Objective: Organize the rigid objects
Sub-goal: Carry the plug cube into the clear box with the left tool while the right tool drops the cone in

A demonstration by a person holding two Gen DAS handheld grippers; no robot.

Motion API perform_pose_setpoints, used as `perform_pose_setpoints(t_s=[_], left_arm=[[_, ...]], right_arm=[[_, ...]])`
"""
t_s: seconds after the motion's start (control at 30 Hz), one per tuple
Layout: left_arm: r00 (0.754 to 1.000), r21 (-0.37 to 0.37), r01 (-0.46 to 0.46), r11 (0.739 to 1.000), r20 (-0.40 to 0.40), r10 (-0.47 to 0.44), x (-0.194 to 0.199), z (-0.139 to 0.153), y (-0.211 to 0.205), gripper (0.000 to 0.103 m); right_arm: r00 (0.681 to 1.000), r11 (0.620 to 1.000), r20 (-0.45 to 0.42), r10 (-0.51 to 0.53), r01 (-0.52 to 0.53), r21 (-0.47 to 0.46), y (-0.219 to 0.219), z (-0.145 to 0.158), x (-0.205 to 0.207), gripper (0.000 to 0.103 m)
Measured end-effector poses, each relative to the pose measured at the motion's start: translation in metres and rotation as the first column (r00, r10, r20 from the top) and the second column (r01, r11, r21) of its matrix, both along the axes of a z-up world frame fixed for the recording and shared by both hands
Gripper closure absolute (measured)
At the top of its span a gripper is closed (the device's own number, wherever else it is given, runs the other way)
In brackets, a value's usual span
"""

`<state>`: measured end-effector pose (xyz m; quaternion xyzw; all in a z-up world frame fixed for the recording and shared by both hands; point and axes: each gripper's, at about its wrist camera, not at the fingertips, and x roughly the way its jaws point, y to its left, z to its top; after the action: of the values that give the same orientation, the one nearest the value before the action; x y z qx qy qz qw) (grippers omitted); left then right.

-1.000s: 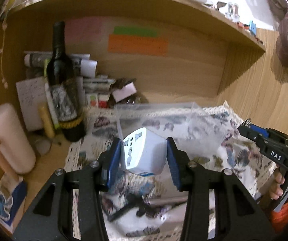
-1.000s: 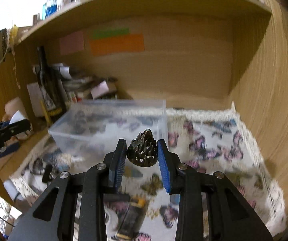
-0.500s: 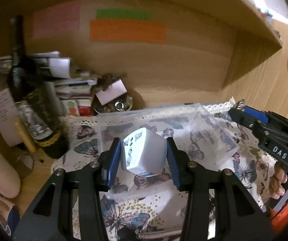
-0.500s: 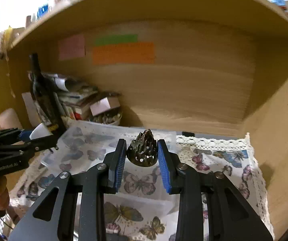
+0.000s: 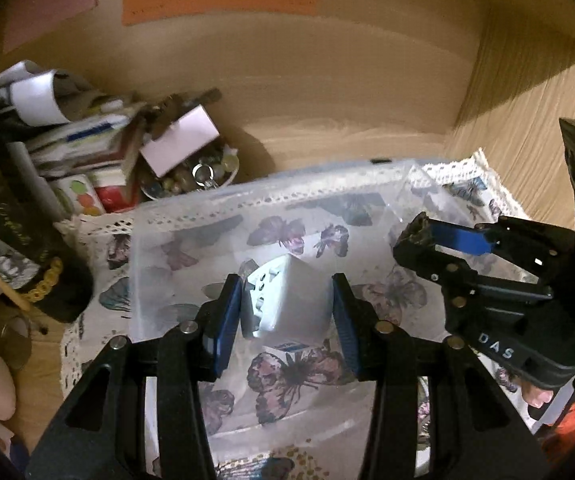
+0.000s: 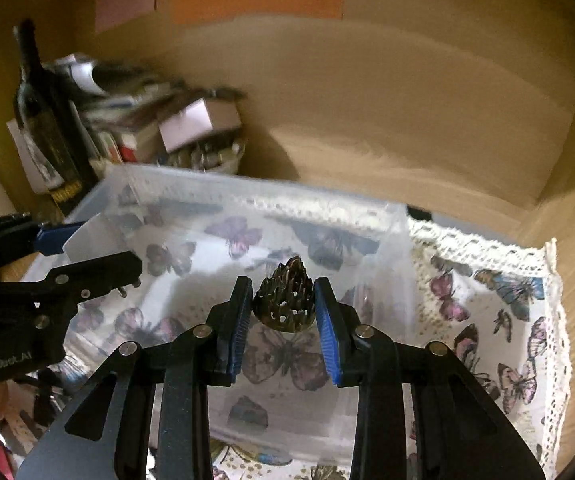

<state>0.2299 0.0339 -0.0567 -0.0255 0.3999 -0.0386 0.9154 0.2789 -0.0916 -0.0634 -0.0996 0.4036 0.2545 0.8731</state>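
My left gripper (image 5: 287, 312) is shut on a white travel adapter cube (image 5: 285, 300) and holds it over the open clear plastic box (image 5: 207, 208). My right gripper (image 6: 283, 312) is shut on a dark bronze cone-shaped ornament (image 6: 284, 300) and holds it over the same box (image 6: 247, 188). The right gripper shows at the right of the left wrist view (image 5: 431, 236). The left gripper shows at the left of the right wrist view (image 6: 87, 248), with the white adapter (image 6: 91, 236) between its jaws. The box looks empty inside.
The box stands on a butterfly-print cloth (image 6: 499, 308) in a wooden shelf nook. A dark wine bottle (image 6: 43, 116), stacked papers and small boxes (image 5: 99, 140) and a bowl of small items (image 5: 195, 172) crowd the back left. The wooden side wall (image 5: 527, 152) is close on the right.
Both grippers have moved forward and down over the clear box, still holding their objects. The box now fills the middle of both views.
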Motion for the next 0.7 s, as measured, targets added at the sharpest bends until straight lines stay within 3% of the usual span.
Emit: perform_pose_setpoints(t_s=[0.27, 0.5, 0.7], left_arm=[[0.998, 0.023, 0.021, 0.999, -0.055, -0.02, 0.013, -0.018, -0.011, 0.059], [0.996, 0.02, 0.024, 1.0, -0.081, -0.022, 0.013, -0.02, -0.011, 0.059], [0.999, 0.045, 0.021, 0.999, -0.034, -0.02, 0.002, -0.003, -0.012, 0.057]], right_arm=[[1.0, 0.998, -0.009, 0.0, -0.001, -0.062, 0.005, -0.01, 0.003, 0.074], [1.0, 0.999, -0.015, -0.002, 0.001, -0.052, 0.003, -0.011, 0.004, 0.074], [1.0, 1.0, 0.006, -0.003, 0.003, -0.025, -0.002, 0.002, -0.002, 0.073]])
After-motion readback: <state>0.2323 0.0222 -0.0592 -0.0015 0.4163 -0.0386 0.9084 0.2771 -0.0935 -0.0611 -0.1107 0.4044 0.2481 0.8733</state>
